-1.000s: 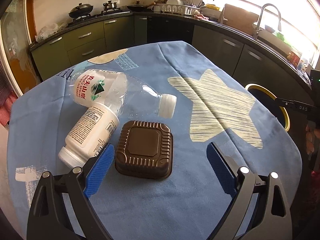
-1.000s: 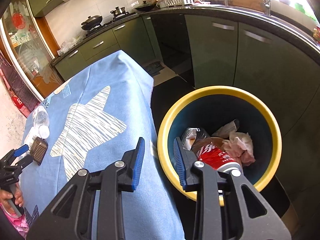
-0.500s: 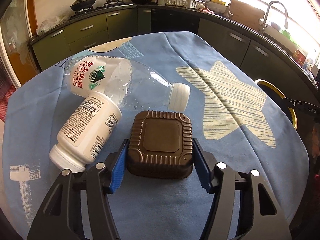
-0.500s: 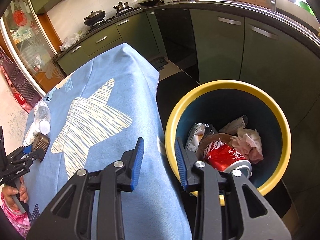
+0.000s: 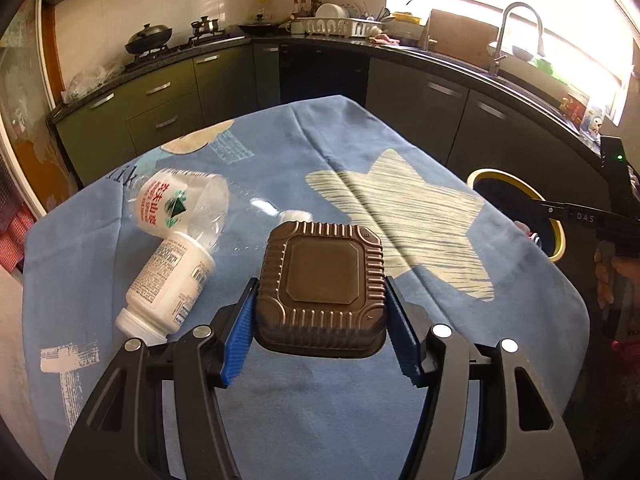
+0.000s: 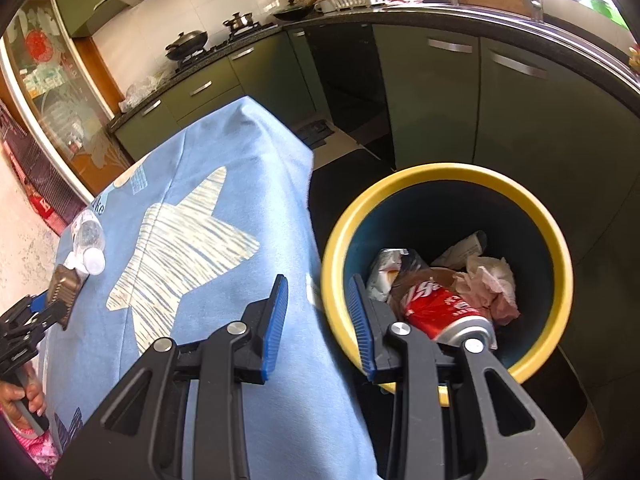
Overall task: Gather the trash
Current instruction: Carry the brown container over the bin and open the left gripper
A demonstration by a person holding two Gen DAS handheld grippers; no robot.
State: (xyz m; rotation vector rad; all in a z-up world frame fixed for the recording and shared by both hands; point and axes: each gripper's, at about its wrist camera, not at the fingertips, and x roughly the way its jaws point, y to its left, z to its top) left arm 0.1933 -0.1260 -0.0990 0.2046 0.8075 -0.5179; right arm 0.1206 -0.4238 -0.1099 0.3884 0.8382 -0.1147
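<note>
My left gripper (image 5: pixel 322 312) is shut on a brown ribbed plastic container (image 5: pixel 322 280) and holds it above the blue tablecloth (image 5: pixel 280 400). A clear water bottle (image 5: pixel 188 208) and a white pill bottle (image 5: pixel 168 284) lie on the cloth to its left. My right gripper (image 6: pixel 318 312) is open and empty over the table's edge, beside the yellow-rimmed trash bin (image 6: pixel 440 176). The bin holds a red can (image 6: pixel 444 312), crumpled tissue (image 6: pixel 492 284) and wrappers. The container also shows far left in the right wrist view (image 6: pixel 64 292).
Dark green kitchen cabinets (image 5: pixel 420 96) and a counter with a sink tap (image 5: pixel 516 28) ring the table. The bin (image 5: pixel 516 208) stands on the floor off the table's right edge. A dark gap of floor (image 6: pixel 344 148) lies between table and cabinets.
My left gripper closed on the brown container and lifted it off the cloth. My right gripper stayed open and shifted slightly beside the bin.
</note>
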